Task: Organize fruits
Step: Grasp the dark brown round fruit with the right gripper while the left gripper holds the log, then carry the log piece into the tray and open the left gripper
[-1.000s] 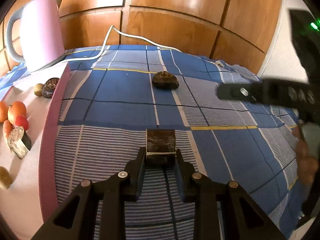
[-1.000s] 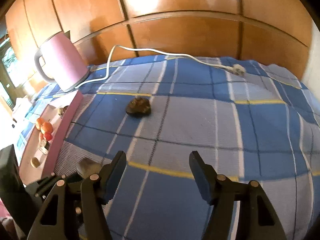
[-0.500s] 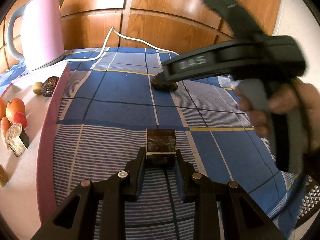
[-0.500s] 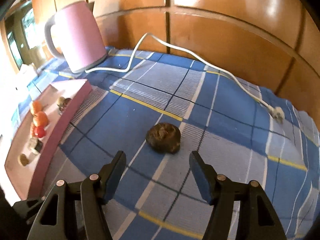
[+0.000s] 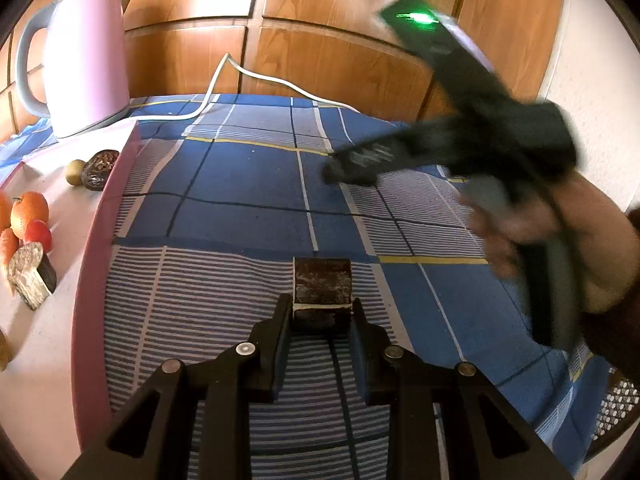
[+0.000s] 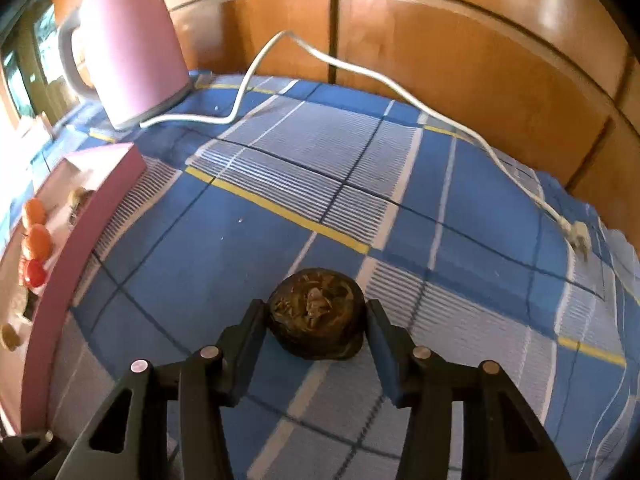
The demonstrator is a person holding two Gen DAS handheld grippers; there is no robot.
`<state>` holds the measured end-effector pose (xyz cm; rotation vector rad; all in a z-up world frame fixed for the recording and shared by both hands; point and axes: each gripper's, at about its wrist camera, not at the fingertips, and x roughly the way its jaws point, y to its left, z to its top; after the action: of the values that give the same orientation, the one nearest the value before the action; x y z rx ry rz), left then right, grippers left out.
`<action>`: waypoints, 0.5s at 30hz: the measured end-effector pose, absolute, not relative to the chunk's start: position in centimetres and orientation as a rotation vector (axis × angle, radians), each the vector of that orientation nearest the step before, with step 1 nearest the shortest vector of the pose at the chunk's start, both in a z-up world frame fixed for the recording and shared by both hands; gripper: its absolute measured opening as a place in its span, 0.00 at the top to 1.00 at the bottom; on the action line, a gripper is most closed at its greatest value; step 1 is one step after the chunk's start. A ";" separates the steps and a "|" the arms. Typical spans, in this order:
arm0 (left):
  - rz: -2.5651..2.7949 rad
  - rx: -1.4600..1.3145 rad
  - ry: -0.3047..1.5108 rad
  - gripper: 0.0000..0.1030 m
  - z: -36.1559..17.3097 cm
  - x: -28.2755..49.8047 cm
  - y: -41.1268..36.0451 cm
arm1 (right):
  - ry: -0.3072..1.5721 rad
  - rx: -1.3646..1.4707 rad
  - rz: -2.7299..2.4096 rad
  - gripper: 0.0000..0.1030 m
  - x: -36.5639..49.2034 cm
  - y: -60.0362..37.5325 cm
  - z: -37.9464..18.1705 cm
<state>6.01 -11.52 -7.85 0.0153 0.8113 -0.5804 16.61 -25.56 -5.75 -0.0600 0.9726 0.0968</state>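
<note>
On checked tabletop | right gripper jaws just closing around brown round fruit, newly reached | left gripper pinching dark block | tray next.

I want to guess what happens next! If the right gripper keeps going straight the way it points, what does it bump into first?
Probably the round brown fruit. It already sits between the right gripper fingers, whose jaws have just been closing around it; below lies the blue checked cloth.
</note>
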 end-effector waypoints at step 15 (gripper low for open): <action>-0.557 0.049 0.821 0.74 -7.7 6.0 -12.0 | 0.978 -0.018 -0.019 0.51 2.5 -29.8 -6.0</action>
<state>6.03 -12.00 -7.71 0.0490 0.8206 -0.5570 2.51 -29.85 -5.96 -0.0181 0.9775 -0.0190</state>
